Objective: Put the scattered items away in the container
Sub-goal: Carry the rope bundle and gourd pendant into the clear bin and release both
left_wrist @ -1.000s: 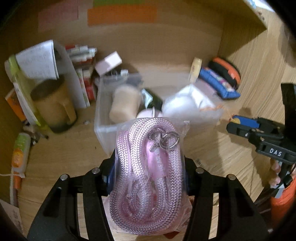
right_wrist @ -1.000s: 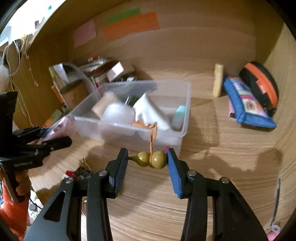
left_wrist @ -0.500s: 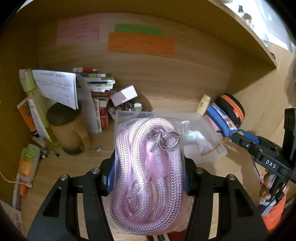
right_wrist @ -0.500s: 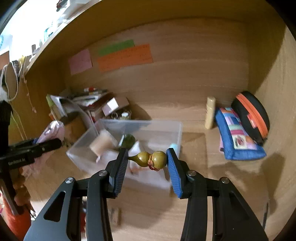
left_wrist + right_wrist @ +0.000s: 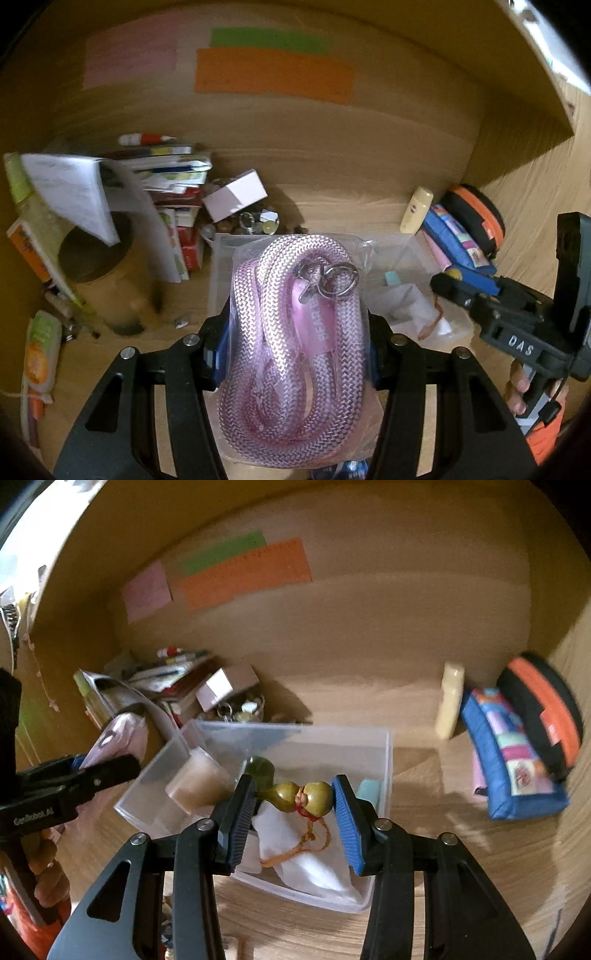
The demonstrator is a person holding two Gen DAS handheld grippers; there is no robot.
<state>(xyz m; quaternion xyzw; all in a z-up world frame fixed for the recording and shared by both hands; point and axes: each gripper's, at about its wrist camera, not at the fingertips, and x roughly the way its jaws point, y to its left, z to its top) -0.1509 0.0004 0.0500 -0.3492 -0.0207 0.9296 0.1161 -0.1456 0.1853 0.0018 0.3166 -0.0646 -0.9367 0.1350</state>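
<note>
- Left gripper (image 5: 297, 343): fingers clamped on a clear bag holding a coiled pink rope (image 5: 295, 332) with a metal clasp; the bag is held clear of the desk (image 5: 332, 206), in front of the container's left end.
- Right gripper (image 5: 295, 805): blue-padded fingers pinch a small green gourd charm (image 5: 301, 797) end to end, above the container's interior; its orange cord hangs down onto white packets inside.
- Clear plastic container (image 5: 384, 760): stands mid-desk, already holding a beige roll, a dark green item and a pale blue piece.
- Back left corner of desk: stacked books and papers (image 5: 166, 173).
- Right edge of desk: blue patchwork pouch (image 5: 513, 764) and black-and-orange case (image 5: 543, 709), touching.
</note>
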